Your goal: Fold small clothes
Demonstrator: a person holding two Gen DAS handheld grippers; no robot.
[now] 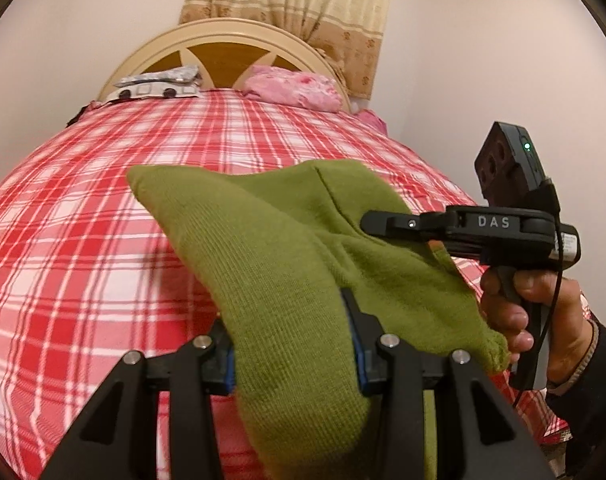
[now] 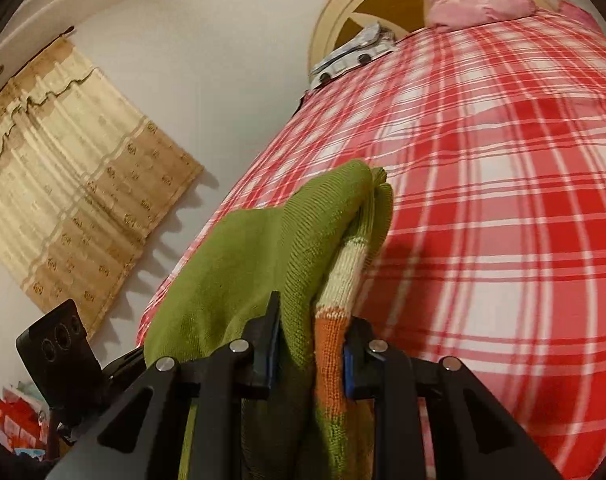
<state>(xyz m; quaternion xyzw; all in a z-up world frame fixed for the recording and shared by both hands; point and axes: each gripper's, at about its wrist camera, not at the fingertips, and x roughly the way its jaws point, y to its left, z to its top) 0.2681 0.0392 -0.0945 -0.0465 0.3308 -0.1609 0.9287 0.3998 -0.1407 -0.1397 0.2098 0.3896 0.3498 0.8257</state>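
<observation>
The small olive-green knitted garment (image 1: pixel 287 264), banded with cream and orange stripes on one part seen in the right wrist view (image 2: pixel 335 344), is held off the red-and-white plaid bedspread (image 1: pixel 83 240) and hangs between the two tools. It is slung from one tool to the other, so that its long axis is judged to run crosswise, from the left side to the right, roughly parallel to the near edge of the bed. A free corner (image 1: pixel 151 178) points away toward the round cream-and-wood headboard (image 1: pixel 223 48), and a loose end (image 1: pixel 497 350) droops beside the person's right hand (image 1: pixel 543 312).

The left gripper (image 1: pixel 293 344) is clamped on a thick fold of the green knit, which fills the gap between its blue pads. The right gripper (image 2: pixel 313 352) is likewise clamped, on the green knit together with the striped part. Neither hand is nearer than the other: each already holds its own end.

The coming move is judged to turn on the cloth lying above the open bedspread ahead of both tools; a lowering forward would be needed to lay it flat. A pink pillow (image 1: pixel 295 86) and a grey patterned bundle (image 1: pixel 159 82) lie well apart, by the headboard.
</observation>
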